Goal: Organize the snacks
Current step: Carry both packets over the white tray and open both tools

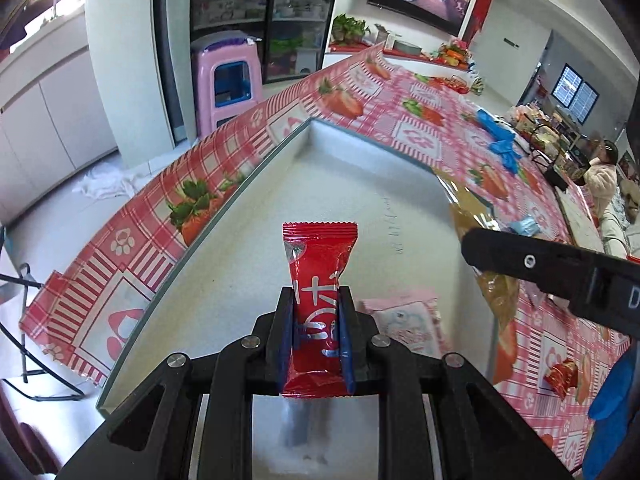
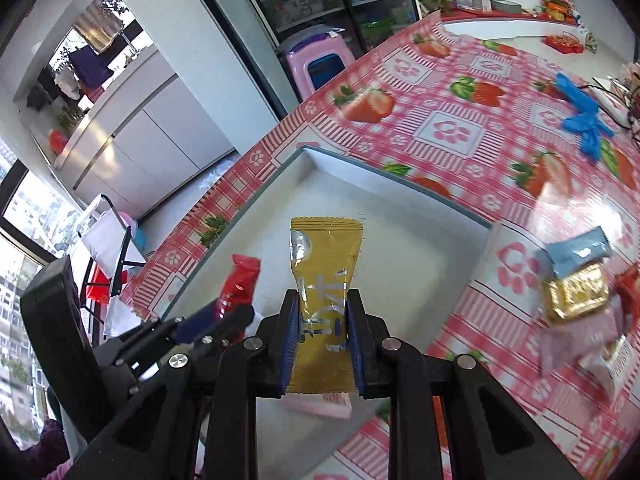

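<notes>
White cabinets [image 1: 52, 120], pink stool [image 1: 226, 76]

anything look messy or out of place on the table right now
A few things: loose snack packets lie heaped on the tablecloth outside the white tray, and blue gloves lie crumpled farther back. The held red packet and gold packet look intact.

A lived-in home dining room: a strawberry-print tablecloth [image 1: 420, 120] over the table, a glass-fronted cabinet [image 1: 264, 12] of dishes, a pink plastic stool [image 1: 226, 76], a potted plant [image 1: 348, 28], white cupboards [image 2: 148, 136].
</notes>
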Demonstrator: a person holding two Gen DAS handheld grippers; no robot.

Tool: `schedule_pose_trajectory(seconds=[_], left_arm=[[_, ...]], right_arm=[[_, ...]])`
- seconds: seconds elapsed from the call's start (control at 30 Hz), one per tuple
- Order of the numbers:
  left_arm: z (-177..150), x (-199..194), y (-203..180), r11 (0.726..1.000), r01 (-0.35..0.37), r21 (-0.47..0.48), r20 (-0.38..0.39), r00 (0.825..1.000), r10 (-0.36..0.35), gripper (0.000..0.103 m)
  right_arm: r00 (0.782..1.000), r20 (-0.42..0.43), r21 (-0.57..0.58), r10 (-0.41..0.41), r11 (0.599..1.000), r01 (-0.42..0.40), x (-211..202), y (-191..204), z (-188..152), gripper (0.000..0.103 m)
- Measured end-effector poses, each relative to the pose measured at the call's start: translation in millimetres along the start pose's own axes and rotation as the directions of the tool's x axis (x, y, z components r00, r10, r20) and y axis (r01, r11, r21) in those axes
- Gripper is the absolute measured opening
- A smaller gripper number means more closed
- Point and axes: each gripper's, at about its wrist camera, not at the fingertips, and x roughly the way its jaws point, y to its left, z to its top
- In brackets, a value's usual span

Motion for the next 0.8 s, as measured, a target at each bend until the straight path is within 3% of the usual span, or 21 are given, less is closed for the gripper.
schedule_pose_trajectory(seconds=[0.17,0.27,0.3,0.33,0.37,0.4,0.6,0.8], left_arm=[[0,11,-1,1.000,-0.002,0.019,-0.017,1.000,0.002,0.024],[-2,10,-8,0.999,-0.016,0.047,-0.009,1.000,0.016,0.042],[-3,8,-10,0.998,-0.021,0.052,-0.001,1.000,0.021,0.055],[-3,7,-12,0.998,-0.023,0.054,0.006,1.000,0.023,0.064],[-4,3,-14,0.998,-0.023,0.058,0.018,1.000,0.022,0.068],[-4,-1,-17,0.998,-0.024,0.062,0.029,0.999,0.023,0.072],[-8,-19,-43,0.992,-0.003,0.123,0.044,0.999,-0.003,0.079],[-23,-33,-93,0.967,0.064,0.247,0.040,0.996,-0.076,0.080]], right_arm=[[1.000,-0.026,0.008,-0.003,1.000,0.003,16,0,6,0.025],[0.999,-0.049,0.024,0.004,1.000,-0.003,22,-5,6,0.025],[0.998,-0.055,0.031,0.008,1.000,-0.006,22,-7,5,0.027],[0.998,-0.059,0.038,0.001,0.999,0.001,21,-10,4,0.046],[0.998,-0.058,0.044,-0.016,0.999,0.019,19,-14,2,0.085],[0.998,-0.050,0.048,-0.030,0.998,0.032,15,-17,0,0.101],[0.996,-0.008,0.116,-0.086,0.990,0.086,-21,-60,-16,0.103],[0.973,0.020,0.240,-0.231,0.946,0.220,-71,-138,-54,0.103]])
